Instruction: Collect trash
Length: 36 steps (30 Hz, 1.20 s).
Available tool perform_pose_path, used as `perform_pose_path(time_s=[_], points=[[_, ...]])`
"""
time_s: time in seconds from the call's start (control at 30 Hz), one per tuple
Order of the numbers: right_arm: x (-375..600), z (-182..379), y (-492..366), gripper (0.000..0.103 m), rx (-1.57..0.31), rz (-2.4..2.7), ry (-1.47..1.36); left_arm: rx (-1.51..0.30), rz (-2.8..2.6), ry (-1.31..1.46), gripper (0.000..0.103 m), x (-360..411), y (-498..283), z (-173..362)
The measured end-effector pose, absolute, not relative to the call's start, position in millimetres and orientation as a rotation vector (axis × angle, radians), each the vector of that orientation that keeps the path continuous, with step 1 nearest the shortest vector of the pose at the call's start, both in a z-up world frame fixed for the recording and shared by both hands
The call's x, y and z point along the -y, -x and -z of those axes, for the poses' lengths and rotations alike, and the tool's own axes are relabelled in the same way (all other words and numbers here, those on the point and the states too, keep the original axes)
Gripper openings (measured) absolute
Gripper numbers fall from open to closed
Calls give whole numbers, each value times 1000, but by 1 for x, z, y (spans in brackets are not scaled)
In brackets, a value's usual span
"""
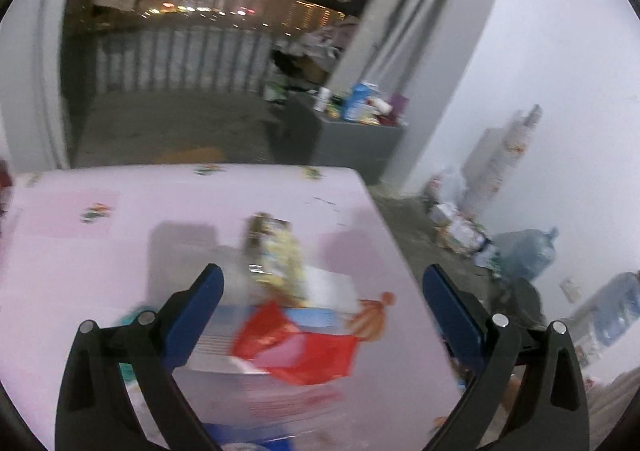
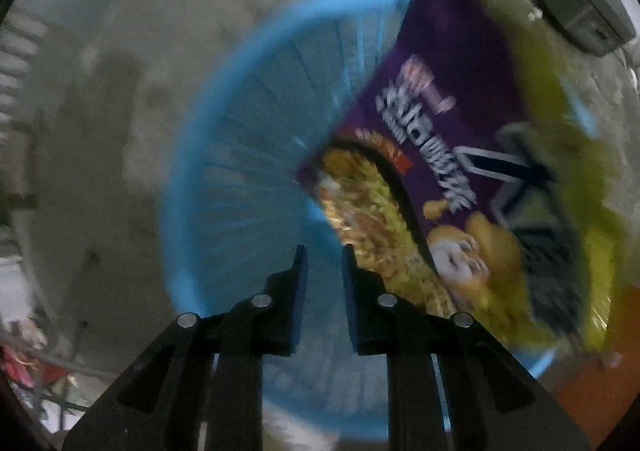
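The left gripper [image 1: 322, 283] stands wide open above the pink table [image 1: 120, 251], nothing between its blue pads. Under it, toward the table's near edge, lie a red wrapper [image 1: 296, 347], a yellowish snack packet [image 1: 276, 255] and a blue-and-white box [image 1: 312, 317], all blurred. The right gripper [image 2: 323, 257] points down into a blue slatted basket [image 2: 240, 155] on the grey floor, its jaws drawn close with a narrow gap and nothing gripped. A purple noodle wrapper [image 2: 448, 139] lies over the basket's far right rim beside a yellow-green bag [image 2: 576, 187]
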State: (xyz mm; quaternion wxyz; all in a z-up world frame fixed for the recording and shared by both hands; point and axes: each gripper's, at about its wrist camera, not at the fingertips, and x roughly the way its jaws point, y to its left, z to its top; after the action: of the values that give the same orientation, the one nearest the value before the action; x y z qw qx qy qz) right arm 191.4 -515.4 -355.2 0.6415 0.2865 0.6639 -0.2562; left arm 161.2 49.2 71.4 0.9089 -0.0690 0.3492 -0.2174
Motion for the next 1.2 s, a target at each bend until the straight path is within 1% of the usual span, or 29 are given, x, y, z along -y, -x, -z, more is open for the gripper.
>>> perform_pose_path(time_s=[0.1, 0.2, 0.23, 0.33, 0.4, 0.43, 0.5, 0.57, 0.7, 0.8, 0.87, 0.93, 1.0, 1.03, 1.1, 1.13, 1.17, 1.2], points=[[524, 402, -191, 17, -1700, 600, -565, -707, 405, 139, 97, -60, -160, -76], [545, 432, -174, 18, -1798, 701, -571, -703, 366, 141, 97, -73, -161, -80], [552, 438, -167, 18, -1814, 730, -572, -703, 352, 136, 97, -77, -161, -80], [565, 441, -152, 25, -1810, 798, -590, -707, 312, 126, 97, -84, -163, -78], [568, 435, -143, 34, -1764, 801, -598, -714, 298, 140, 97, -91, -165, -75], [568, 429, -141, 37, -1726, 790, -609, -717, 295, 153, 97, -92, -166, -74], [564, 410, -138, 51, -1613, 734, -652, -717, 294, 177, 97, -94, -166, -73], [555, 389, -133, 56, -1514, 657, -664, -707, 308, 192, 97, -94, -166, -74], [529, 343, -110, 57, -1363, 546, -656, -669, 354, 200, 97, -93, -159, -77], [509, 298, -82, 57, -1210, 506, -691, -650, 393, 198, 97, -93, -148, -77], [495, 261, -62, 58, -1091, 475, -720, -633, 415, 195, 97, -94, -140, -79], [489, 211, -53, 62, -978, 463, -713, -608, 438, 188, 97, -95, -130, -82], [470, 172, -43, 70, -878, 462, -667, -578, 462, 175, 97, -97, -118, -84], [455, 152, -40, 72, -835, 460, -632, -571, 469, 171, 97, -100, -115, -85], [432, 112, -40, 83, -765, 459, -565, -561, 486, 165, 97, -103, -108, -84], [422, 90, -36, 85, -729, 459, -531, -557, 492, 163, 97, -104, -103, -83], [428, 70, -43, 90, -698, 456, -500, -553, 495, 162, 97, -107, -99, -82], [412, 52, -40, 95, -661, 461, -458, -551, 495, 161, 97, -109, -95, -80]])
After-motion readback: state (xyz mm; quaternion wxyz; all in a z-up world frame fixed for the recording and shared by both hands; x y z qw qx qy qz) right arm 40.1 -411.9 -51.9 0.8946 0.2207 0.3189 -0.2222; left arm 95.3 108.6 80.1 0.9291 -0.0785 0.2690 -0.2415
